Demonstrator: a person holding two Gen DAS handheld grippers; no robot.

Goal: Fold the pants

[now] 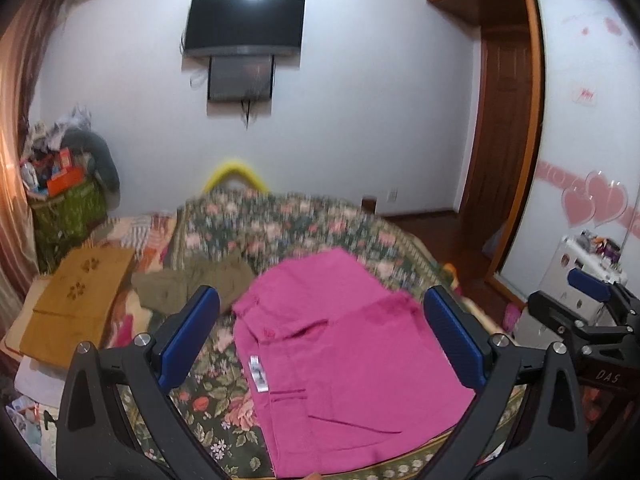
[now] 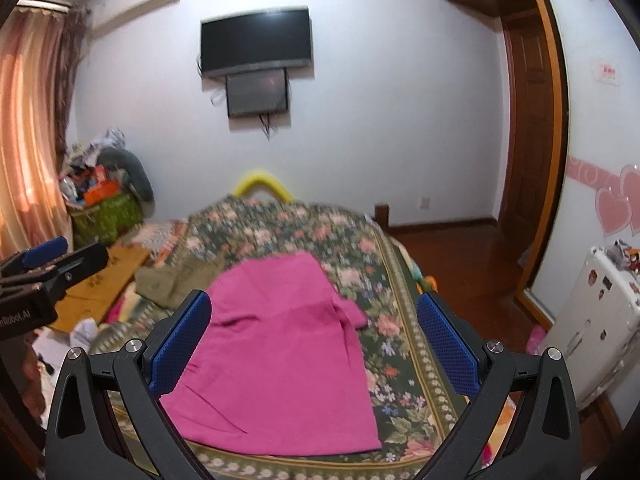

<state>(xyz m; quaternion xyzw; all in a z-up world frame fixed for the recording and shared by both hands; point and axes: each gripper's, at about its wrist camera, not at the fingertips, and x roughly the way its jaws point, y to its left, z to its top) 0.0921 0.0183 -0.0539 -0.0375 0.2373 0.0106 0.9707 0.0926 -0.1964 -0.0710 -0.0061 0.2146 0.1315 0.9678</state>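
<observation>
Bright pink pants (image 1: 340, 360) lie flat on the floral bedspread (image 1: 280, 216), folded lengthwise, with a white label near their left edge. They also show in the right wrist view (image 2: 276, 352). My left gripper (image 1: 322, 332) is open and empty, held above the pants. My right gripper (image 2: 314, 340) is open and empty, also above them. The right gripper shows at the right edge of the left wrist view (image 1: 592, 304). The left gripper shows at the left edge of the right wrist view (image 2: 44, 264).
Olive-green trousers (image 1: 192, 284) lie crumpled beyond the pink pants. A tan folded cloth (image 1: 76, 308) lies at the left. A green basket of clutter (image 1: 64, 208) stands by the curtain. A white cabinet (image 2: 592, 328) stands at the right. A TV (image 1: 244, 24) hangs on the far wall.
</observation>
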